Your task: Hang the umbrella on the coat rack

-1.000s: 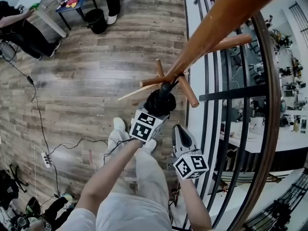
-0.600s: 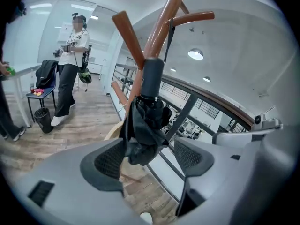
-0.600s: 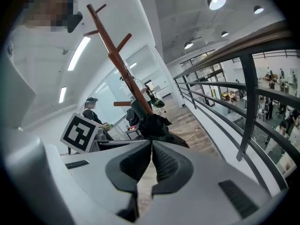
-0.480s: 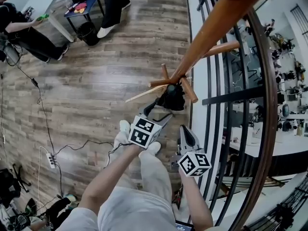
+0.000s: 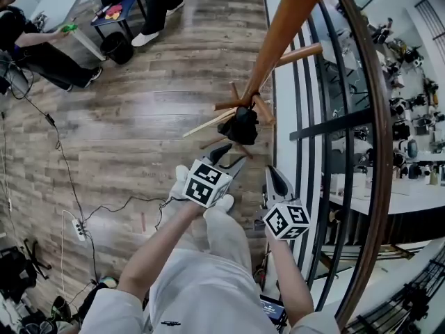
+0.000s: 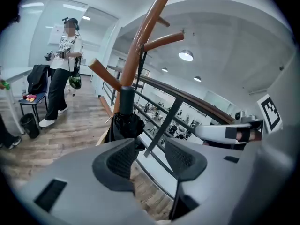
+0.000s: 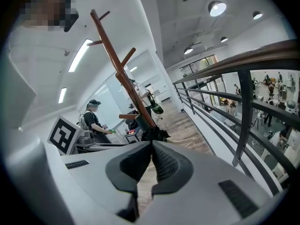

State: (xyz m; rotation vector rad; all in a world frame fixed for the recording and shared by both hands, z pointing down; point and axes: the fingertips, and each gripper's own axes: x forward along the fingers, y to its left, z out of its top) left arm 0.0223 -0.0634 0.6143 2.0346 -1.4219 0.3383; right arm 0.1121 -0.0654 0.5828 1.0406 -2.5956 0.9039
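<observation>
Top of the coat rack (image 5: 278, 40) is cut off by the frame edge in the head view, and I can't see its foot at all because the umbrella (image 5: 243, 125) and the low pegs sit in front of it. What actually hooks the umbrella to the rack is hard to make out. From the left gripper view a dark, straight stem runs up tight against the wooden pole to where a peg branches off, and the lower fabric is hidden behind that gripper's left jaw.

The only print I can make out is the black-and-white square markers on the gripper cubes.

The umbrella itself is black, folded into a loose, rumpled bundle, hanging right beside the pole under the lowest pegs, above the wood floor (image 5: 139, 117) and just beside the railing (image 5: 361, 117).

The left gripper (image 5: 231, 156) sits near and below it, not touching. Its jaws are apart, have just been closing, and hold nothing; only the railing shows through the gap. The right gripper (image 5: 271, 176) has its jaws pressed together, empty.
</observation>
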